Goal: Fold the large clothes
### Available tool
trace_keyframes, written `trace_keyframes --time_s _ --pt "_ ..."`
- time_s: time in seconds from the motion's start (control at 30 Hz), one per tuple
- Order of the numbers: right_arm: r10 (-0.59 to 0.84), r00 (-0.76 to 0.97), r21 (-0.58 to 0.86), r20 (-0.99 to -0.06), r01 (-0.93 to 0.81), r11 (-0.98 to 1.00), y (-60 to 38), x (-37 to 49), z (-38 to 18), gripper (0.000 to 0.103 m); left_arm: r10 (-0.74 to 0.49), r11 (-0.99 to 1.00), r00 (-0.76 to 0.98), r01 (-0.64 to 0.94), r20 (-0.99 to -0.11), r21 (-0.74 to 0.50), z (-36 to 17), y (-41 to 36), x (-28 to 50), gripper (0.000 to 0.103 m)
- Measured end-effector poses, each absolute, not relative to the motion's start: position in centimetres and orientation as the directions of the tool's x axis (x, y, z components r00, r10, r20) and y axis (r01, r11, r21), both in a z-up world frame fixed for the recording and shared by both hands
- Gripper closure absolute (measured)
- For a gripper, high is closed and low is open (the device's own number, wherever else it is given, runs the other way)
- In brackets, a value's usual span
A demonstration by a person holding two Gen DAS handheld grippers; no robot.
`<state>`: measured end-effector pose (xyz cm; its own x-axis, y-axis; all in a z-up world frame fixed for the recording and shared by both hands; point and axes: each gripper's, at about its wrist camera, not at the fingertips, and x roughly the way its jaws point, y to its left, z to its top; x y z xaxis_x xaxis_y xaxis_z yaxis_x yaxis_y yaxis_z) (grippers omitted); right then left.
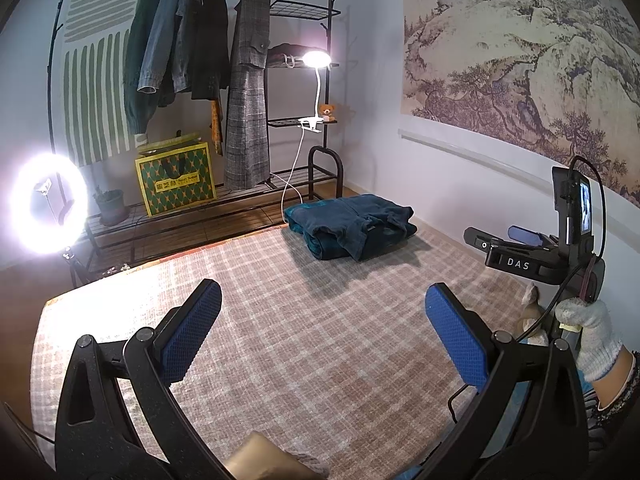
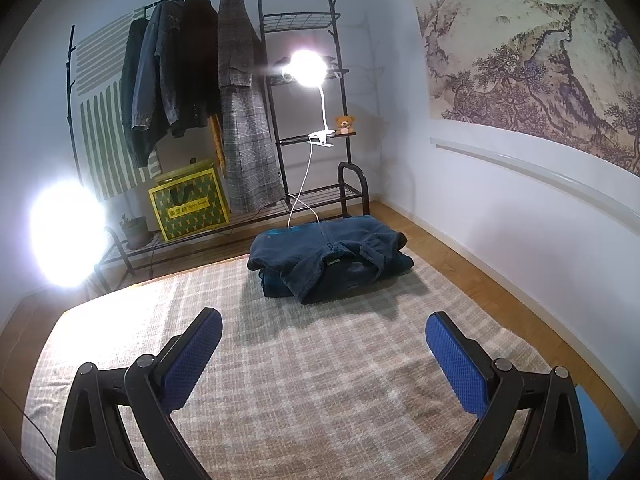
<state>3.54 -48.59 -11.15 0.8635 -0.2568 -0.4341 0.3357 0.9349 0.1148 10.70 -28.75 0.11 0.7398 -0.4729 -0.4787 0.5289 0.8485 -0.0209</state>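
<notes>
The dark blue garment (image 2: pixel 326 258) was found already folded into a thick bundle at the far end of the checked mat (image 2: pixel 304 392), well ahead of both grippers and touched by neither. One sleeve or flap was draped loosely over the near edge of the bundle rather than tucked in.

The right gripper (image 2: pixel 324 356) was held above the mat with its blue pads (image 2: pixel 192 360) spread wide and nothing between them. The left gripper (image 1: pixel 324 332) was likewise held wide open and empty; ahead and to its right, the right-hand tool was seen gripped in a gloved hand (image 1: pixel 592 332).

The following risks were judged from this position:
- The loose flap could be snagged by a pad on approach, so that the top layer would be dragged open.
- The bundle could be slid off the mat's far edge onto the wooden floor (image 2: pixel 436 240) if pushed rather than lifted.
- The white lamp cable (image 2: pixel 304 200), trailing just beyond the bundle, could be caught.
</notes>
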Motion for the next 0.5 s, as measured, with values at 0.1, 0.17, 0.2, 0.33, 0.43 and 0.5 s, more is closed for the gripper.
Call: trace_keyframes --time_s 0.1,0.17,0.2,0.33,0.43,0.5 --pt "-0.257 0.863 0.114 -0.434 0.336 0.935 -48.56 3.57 -11.15 0.0 -0.473 0.848 0.739 0.53 -0.48 -0.021 0.08 -28.75 10.7 0.0" --pt "-0.257 0.863 0.113 -0.434 0.336 0.935 -48.56 3.56 -11.14 0.0 -0.473 0.849 0.739 0.528 -0.48 -0.024 0.12 -28.71 10.68 0.0" --pt "-0.256 0.863 0.115 -0.435 0.335 0.935 -48.56 3.57 -11.15 0.0 -0.475 0.848 0.738 0.529 -0.48 -0.027 0.08 -28.71 10.72 0.0" --pt "-0.254 0.862 0.111 -0.439 0.333 0.937 -48.49 3.62 -11.24 0.0 -0.462 0.859 0.758 0.512 -0.461 -0.019 0.51 -28.74 10.11 0.0" --pt "-0.254 0.862 0.103 -0.438 0.329 0.939 -48.38 3.62 -11.36 0.0 -0.456 0.863 0.763 0.506 -0.458 -0.017 0.79 -28.84 9.9 0.0" --pt "-0.253 0.863 0.101 -0.438 0.326 0.94 -48.36 3.61 -11.41 0.0 -0.448 0.868 0.769 0.497 -0.456 -0.015 0.8 -28.91 9.77 0.0"
